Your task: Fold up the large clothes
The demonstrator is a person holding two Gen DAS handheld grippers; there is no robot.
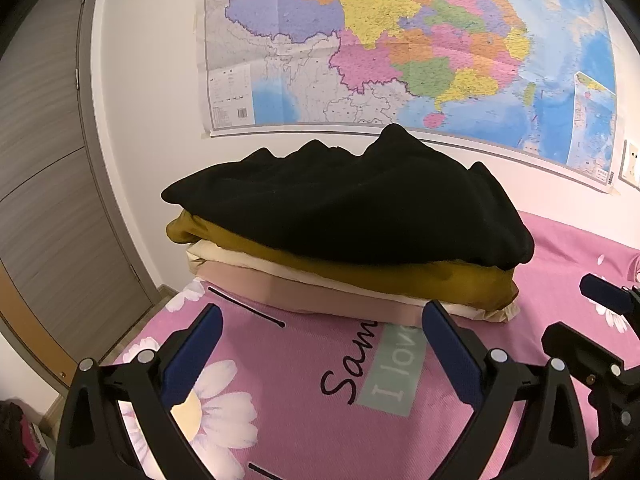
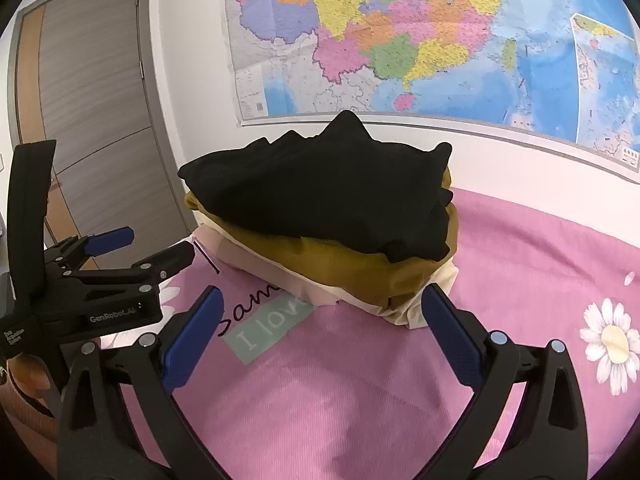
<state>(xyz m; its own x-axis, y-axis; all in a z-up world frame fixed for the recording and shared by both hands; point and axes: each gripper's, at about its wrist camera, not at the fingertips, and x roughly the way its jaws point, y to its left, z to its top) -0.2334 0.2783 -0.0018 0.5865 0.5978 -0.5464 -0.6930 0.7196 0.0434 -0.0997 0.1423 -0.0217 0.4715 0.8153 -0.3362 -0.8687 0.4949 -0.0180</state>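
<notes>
Four folded garments make up the stack (image 1: 352, 264) on our pink bedsheet (image 1: 400, 420): a black one (image 1: 344, 208) on top, a mustard one (image 1: 400, 272) under it, then a cream one (image 1: 256, 264), and a pale pink one (image 1: 320, 296) at the bottom. The stack lies flat against the far side of the bed, just below the wall map (image 1: 400, 40). In the left wrist view its long axis runs left to right across the picture, its left end nearer the grey door (image 1: 44, 160). The black top piece is rumpled, with several peaks standing up along its far edge.

Our left gripper (image 1: 322, 340) points straight at the stack and sits just short of its near edge. Its blue-padded fingers are spread wide and hold nothing; the right finger's tip overlaps the stack's lower right corner in the picture, though we cannot tell if it touches.

Our right gripper (image 2: 322, 324) also faces the stack, from a little further right, so the stack's near right corner points toward it. Its fingers too are wide apart and empty, with the printed words on the sheet between them. In the right wrist view the left gripper shows at the left edge, beside the stack's left end
</notes>
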